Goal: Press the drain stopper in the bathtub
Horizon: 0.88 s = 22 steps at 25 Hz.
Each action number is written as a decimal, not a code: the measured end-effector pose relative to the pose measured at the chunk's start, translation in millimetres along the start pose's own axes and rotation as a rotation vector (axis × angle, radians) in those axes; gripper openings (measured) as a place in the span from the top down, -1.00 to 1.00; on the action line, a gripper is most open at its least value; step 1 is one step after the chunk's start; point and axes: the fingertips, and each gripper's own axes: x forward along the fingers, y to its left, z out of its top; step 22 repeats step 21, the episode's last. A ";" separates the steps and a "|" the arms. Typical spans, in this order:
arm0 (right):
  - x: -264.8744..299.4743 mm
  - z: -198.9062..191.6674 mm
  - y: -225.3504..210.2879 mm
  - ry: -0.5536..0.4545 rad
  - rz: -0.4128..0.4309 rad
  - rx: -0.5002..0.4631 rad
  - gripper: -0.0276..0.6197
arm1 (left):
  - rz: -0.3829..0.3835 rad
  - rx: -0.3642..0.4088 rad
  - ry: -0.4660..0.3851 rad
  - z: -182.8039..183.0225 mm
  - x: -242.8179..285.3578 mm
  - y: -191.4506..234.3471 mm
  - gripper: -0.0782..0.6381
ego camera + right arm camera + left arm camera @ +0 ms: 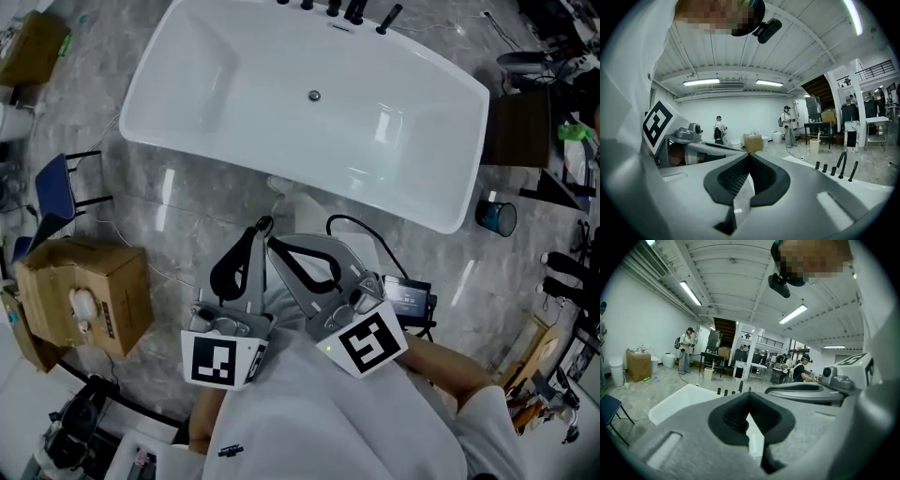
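Nearest the head camera, a white sleeve [328, 422] is seen, and just beyond it the two marker cubes of the hand-held tools are held side by side. The left gripper [262, 226] is pointed towards the bathtub [216, 84]. Its dark jaws are seen in its own view to be brought together at the tips, with only a small diamond-shaped gap behind them and nothing caught there. The right gripper [274, 242] is held just beside it, angled up and to the left so that the two tips are nearly touching. In its own view its jaws are likewise closed on nothing. Both tools are kept over the grey marbled floor [197, 206], short of the tub's near rim. The drain stopper [314, 95] is found as a small round metal disc in the middle of the white tub's floor, well apart from both grippers and touched by neither. A row of black taps [342, 9] is set along the tub's far rim. A cardboard box [89, 291] is placed on the floor at the left, with a blue chair [54, 187] beyond it. A dark blue cup [495, 217] is set near the tub's right end. In the left gripper view the tub's white rim and taps are seen past the closed jaws.
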 end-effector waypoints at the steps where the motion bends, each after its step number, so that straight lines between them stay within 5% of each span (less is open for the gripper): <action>1: -0.4 -1.0 -0.4 0.003 0.003 0.010 0.94 | 0.006 0.001 0.000 -0.5 -0.4 0.2 0.79; 22: 41.5 31.1 -19.1 -0.075 0.024 0.018 0.94 | 0.157 -0.011 -0.006 12.8 -0.9 54.7 0.79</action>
